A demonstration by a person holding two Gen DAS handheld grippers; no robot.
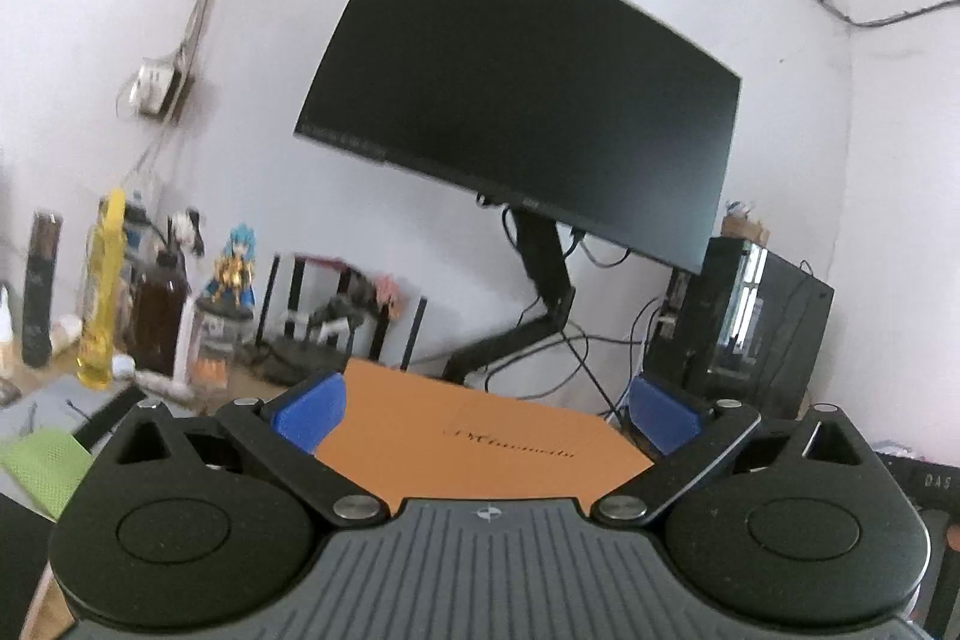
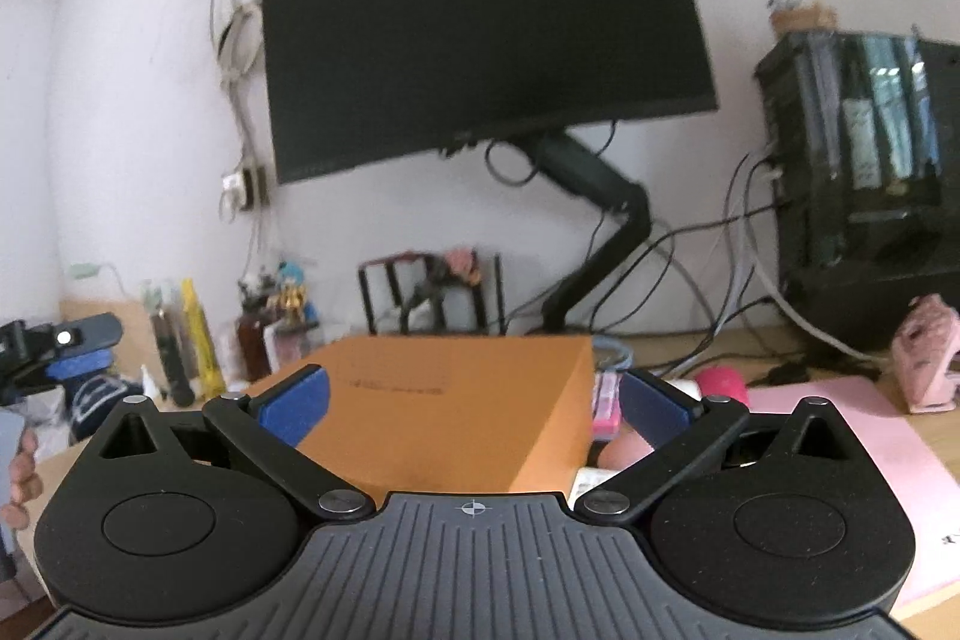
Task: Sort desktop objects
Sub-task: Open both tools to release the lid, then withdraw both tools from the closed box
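Both the left gripper (image 1: 486, 409) and the right gripper (image 2: 474, 403) have their jaws spread wide, pinching nothing. The closed orange box (image 2: 444, 418) sits on the tabletop (image 2: 750, 340) just ahead, between each pair of jaws; its contents are hidden. Closing off-centre could shove it into the bottles (image 1: 102, 292) left of the jaws.

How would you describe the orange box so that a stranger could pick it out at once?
Start at the big black monitor on its arm. Directly below it on the wooden desk sits the flat orange cardboard box. It is the only large orange block there, with dark lettering on its lid.
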